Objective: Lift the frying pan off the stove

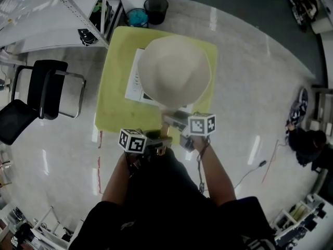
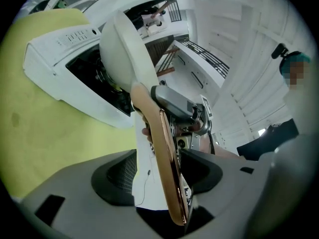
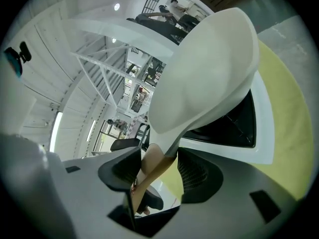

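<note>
Cream-white frying pan (image 1: pixel 174 69) looks stiff, front-heavy; we would grip its slick copper-toned handle (image 2: pixel 167 148), loose inside our spread left claw (image 2: pixel 159 172) and spread right claw (image 3: pixel 159 171).

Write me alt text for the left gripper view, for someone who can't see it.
A cream-white frying pan, tipped on edge, hangs over a white tabletop stove on a yellow-green table. Its copper-coloured handle runs down between the left tongs, whose jaws stand apart around it.
</note>
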